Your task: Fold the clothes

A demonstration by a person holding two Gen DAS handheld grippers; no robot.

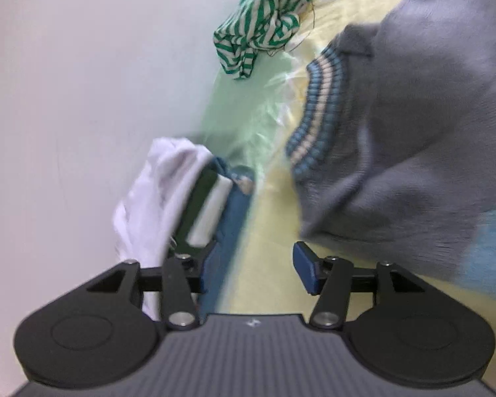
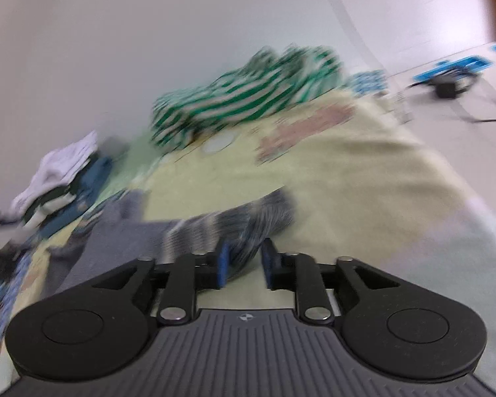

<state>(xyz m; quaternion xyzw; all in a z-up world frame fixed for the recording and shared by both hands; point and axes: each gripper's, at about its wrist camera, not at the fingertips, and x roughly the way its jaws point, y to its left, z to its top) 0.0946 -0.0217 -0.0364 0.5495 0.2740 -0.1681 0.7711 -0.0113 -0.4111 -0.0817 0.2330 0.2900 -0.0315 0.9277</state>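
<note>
Left gripper (image 1: 256, 269) fingers parted wide, holding nothing; grey sweater (image 1: 413, 139) heaped just ahead and right of them on the bed (image 1: 268, 205). Right gripper (image 2: 244, 266) fingers partly open around the sweater's ribbed hem (image 2: 248, 221), pads apparently not pressing. Probably soft, floppy, fairly heavy knit, unlikely to slip; best pinched at ribbed hem or collar (image 1: 317, 106).
</note>
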